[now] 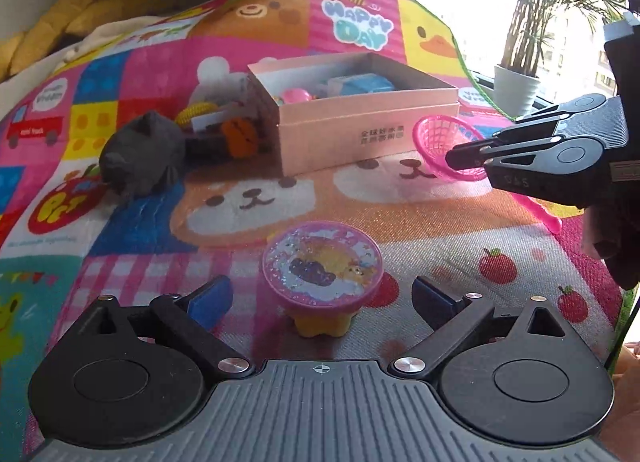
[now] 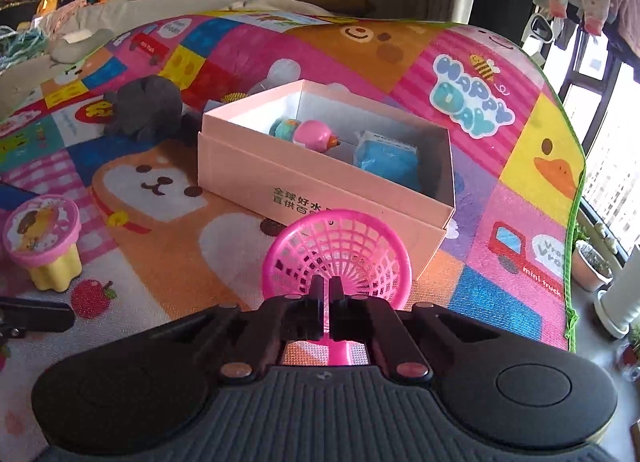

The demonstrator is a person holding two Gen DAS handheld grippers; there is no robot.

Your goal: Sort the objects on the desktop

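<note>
A toy stool (image 1: 322, 258) with a round pink picture top and yellow legs stands on the play mat. It sits between the fingers of my left gripper (image 1: 320, 294), which is open, with its blue pads clear of the stool on both sides. My right gripper (image 2: 328, 284) is shut on the thin handle of a pink mesh scoop (image 2: 340, 254). The scoop's basket is held just in front of the pink cardboard box (image 2: 320, 182). In the left wrist view the right gripper (image 1: 452, 156) reaches in from the right with the scoop (image 1: 436, 134). The right wrist view has the stool (image 2: 40, 234) at its left edge.
The open box (image 1: 344, 134) holds a pink round toy (image 2: 314, 134) and a blue packet (image 2: 386, 158). A grey plush (image 1: 140, 154), an orange toy (image 1: 240, 136) and a yellow one (image 1: 196, 110) lie left of the box. The mat's edge (image 2: 574, 222) and plant pots are at the right.
</note>
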